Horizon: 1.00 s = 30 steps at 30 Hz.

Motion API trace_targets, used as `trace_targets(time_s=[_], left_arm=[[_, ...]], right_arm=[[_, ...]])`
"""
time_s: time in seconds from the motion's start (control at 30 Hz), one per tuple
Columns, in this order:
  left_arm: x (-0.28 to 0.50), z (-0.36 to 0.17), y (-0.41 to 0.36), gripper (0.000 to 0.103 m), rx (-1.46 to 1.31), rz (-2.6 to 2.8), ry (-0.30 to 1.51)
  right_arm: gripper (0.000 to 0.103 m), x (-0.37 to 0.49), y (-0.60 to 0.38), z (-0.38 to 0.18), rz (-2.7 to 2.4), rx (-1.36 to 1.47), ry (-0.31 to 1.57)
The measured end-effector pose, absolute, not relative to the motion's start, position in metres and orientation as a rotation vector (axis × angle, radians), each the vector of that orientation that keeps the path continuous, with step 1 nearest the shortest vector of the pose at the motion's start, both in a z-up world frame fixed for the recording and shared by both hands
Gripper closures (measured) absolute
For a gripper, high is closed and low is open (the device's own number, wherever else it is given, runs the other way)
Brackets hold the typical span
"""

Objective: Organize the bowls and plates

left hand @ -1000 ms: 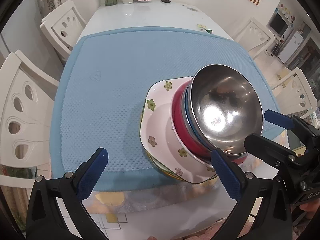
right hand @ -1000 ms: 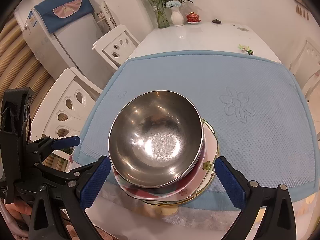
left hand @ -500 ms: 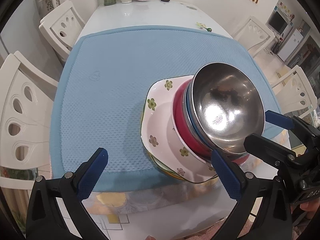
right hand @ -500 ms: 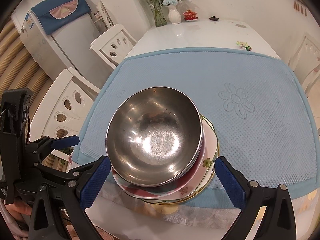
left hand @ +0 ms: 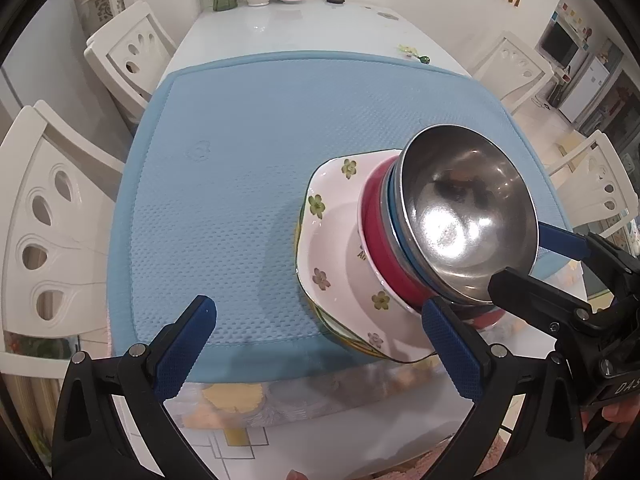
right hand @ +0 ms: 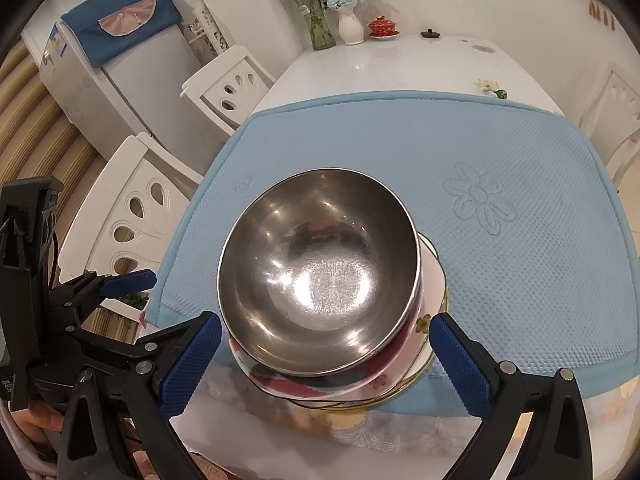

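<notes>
Stacked dishes at near edge of blue mat (left hand: pixel 248 184)

Left gripper (left hand: pixel 316 344) and right gripper (right hand: pixel 324 356) both spread wide, empty; just beyond, steel bowl (right hand: pixel 320 276) atop red bowl (left hand: pixel 378 252) on floral plate (left hand: pixel 332 240); farther back, white surface (right hand: pixel 400 68).

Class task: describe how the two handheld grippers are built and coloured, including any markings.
Both the left gripper and right gripper have black frames with silver rivets. Each carries two blue, dimpled pads. White lettering "DAS" shows on the right gripper's body in the left view.
</notes>
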<state>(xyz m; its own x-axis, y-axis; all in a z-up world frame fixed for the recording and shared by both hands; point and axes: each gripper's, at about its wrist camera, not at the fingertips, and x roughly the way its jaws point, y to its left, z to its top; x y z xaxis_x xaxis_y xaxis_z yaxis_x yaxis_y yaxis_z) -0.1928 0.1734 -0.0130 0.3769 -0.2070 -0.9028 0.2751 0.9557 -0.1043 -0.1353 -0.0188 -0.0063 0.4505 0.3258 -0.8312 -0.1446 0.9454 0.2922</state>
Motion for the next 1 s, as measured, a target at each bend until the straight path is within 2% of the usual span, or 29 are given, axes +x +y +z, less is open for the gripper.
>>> trace_targets(time_s=[1.0], left_arm=[[-0.192, -0.0137, 0.1815, 0.001, 0.066, -0.306, 1.144]], right_arm=[[0.0, -0.1342, -0.0164, -0.009, 0.294, 0.197, 1.079]])
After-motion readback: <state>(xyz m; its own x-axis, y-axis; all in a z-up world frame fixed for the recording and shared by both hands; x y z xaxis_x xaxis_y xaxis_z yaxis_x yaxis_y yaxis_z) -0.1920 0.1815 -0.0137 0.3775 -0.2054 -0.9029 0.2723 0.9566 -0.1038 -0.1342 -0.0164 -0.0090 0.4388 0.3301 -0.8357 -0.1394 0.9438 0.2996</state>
